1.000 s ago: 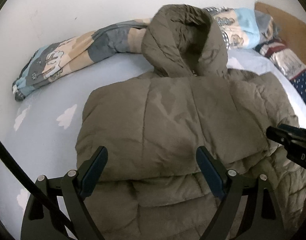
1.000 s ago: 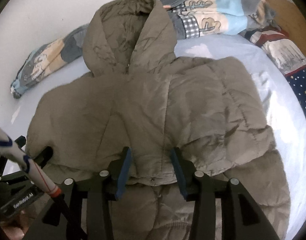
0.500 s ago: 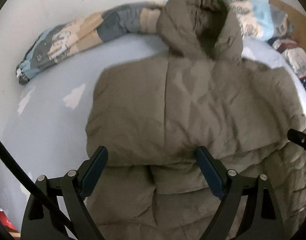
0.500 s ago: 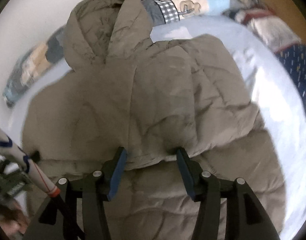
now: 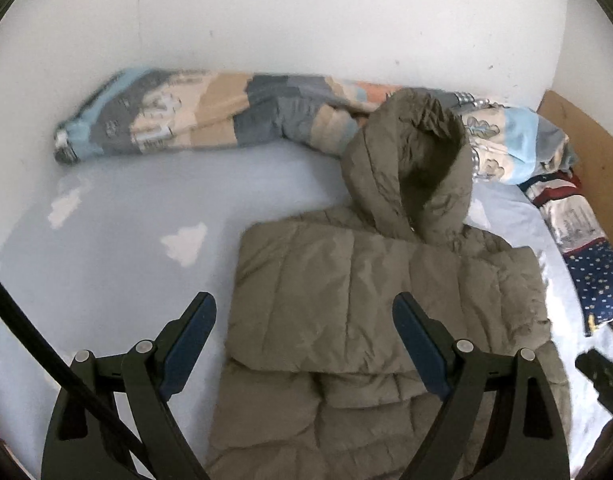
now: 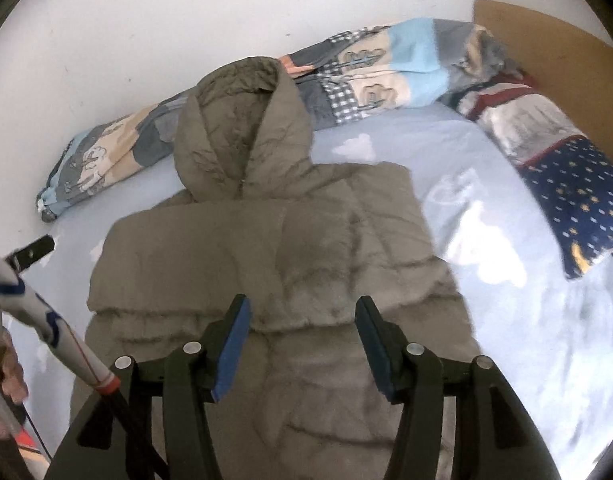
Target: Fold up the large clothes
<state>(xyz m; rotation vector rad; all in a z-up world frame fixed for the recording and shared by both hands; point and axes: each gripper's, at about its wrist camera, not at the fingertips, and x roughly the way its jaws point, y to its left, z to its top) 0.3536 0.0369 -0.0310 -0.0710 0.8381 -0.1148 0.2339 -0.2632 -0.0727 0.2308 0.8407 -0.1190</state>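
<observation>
An olive hooded puffer jacket point(image 5: 366, 300) lies flat on the light blue bed sheet point(image 5: 126, 240), its hood point(image 5: 410, 168) pointing at the wall. A folded-in layer lies across its upper body, ending in a crosswise edge near my fingers. My left gripper point(image 5: 304, 304) hovers open above the jacket's left half, with nothing held. In the right wrist view the same jacket point(image 6: 266, 240) fills the middle. My right gripper point(image 6: 303, 306) hangs above the folded edge, its jaws opening, and the pads are not pressing on any fabric.
A rolled patchwork quilt point(image 5: 210, 120) runs along the white wall behind the hood. A navy starred blanket point(image 6: 578, 216) and a wooden headboard point(image 6: 546, 40) stand at the right. A person's hand point(image 6: 2, 384) and a white pole point(image 6: 46, 320) show at the lower left.
Both grippers have risen and drawn back from the jacket, so more bed and wall show. The right jaws have widened and left the folded edge. The jacket lies still.
</observation>
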